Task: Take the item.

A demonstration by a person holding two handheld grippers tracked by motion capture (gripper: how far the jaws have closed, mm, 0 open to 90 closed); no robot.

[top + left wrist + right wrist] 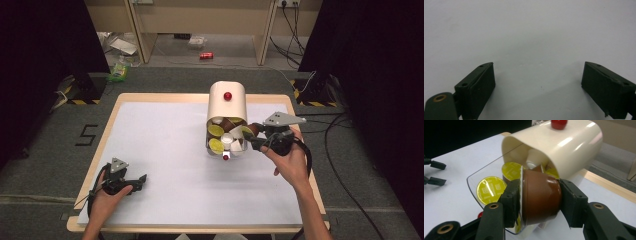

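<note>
Two tools over white worktop [165,150]. Right tool [540,202] pinching brown coffee capsule [540,197], one pad on foil lid, other on base, held just at open mouth of cream capsule box [227,107]. Yellow-lidded capsules [491,189] lie inside. Left tool [537,82] spread wide, nothing between pads, low over bare worktop near front left corner.

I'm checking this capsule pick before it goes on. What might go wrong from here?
The right gripper pinches the brown capsule across its foil lid and its base, so it might twist loose. It sits close to the cream holder and the clear drawer; a swing might knock the yellow-lidded capsules.
</note>
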